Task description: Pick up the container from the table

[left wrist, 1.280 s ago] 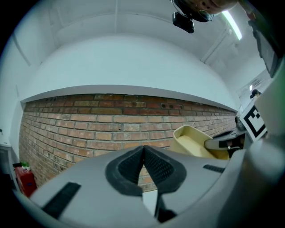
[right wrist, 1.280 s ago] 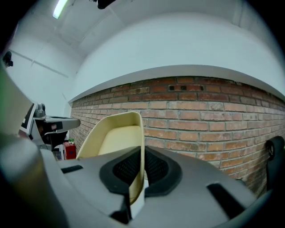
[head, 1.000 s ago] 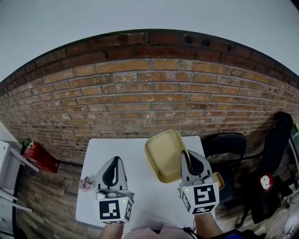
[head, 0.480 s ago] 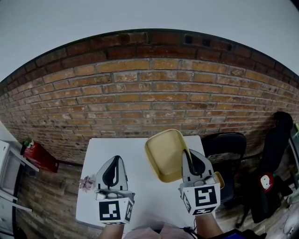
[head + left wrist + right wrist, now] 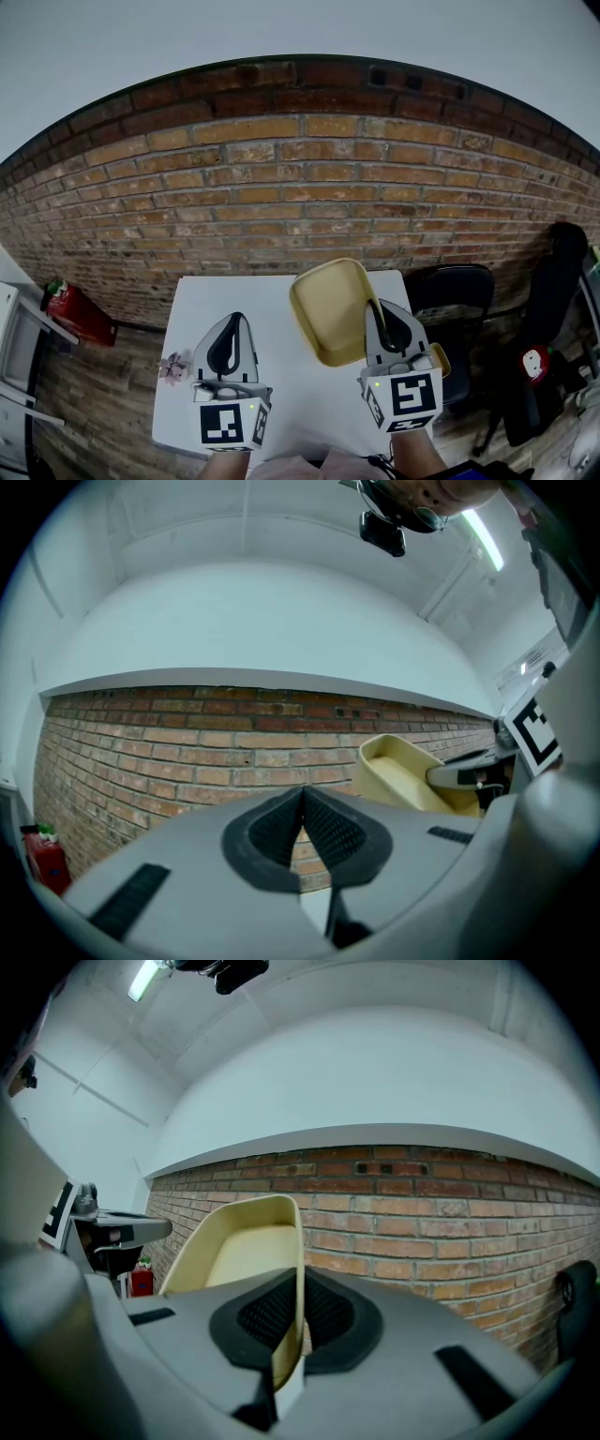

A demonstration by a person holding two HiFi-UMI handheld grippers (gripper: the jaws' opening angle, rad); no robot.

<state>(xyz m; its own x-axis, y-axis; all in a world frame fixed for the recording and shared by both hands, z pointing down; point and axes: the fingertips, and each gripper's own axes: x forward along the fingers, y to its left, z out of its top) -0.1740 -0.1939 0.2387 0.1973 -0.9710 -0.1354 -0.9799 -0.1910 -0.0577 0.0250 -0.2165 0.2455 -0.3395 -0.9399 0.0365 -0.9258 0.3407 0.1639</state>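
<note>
Right, nearest first. The right gripper (image 5: 379, 311), at the lower right of the head view, has its jaws clamped on the right-hand wall of the container (image 5: 327, 309). In the right gripper view that thin yellow wall runs edge-on straight down between the pads, so the bite is on the wall only, not around the body. The left gripper (image 5: 231, 330), at the lower left of the head view, has its jaws together on nothing. Its own view shows only brick past the tips.

Key relation: in the right gripper view the whole container sits left of the jaw line, and in the head view its open face looks up at the camera. The long axis runs roughly along the gripper's pointing direction, away from the person toward the brick wall (image 5: 281, 187). All the mass hangs off one side of the grip, so I'd judge it wants to roll about the pinched wall.

The container looks tilted up over the table (image 5: 281, 403). It's probably clear of the white top, but the head view doesn't show a gap for sure. The left gripper is the free one. The container lies to its right, apart from it, at centre-right of the left gripper view. Any support would come from there, onto the container's left wall.
</note>
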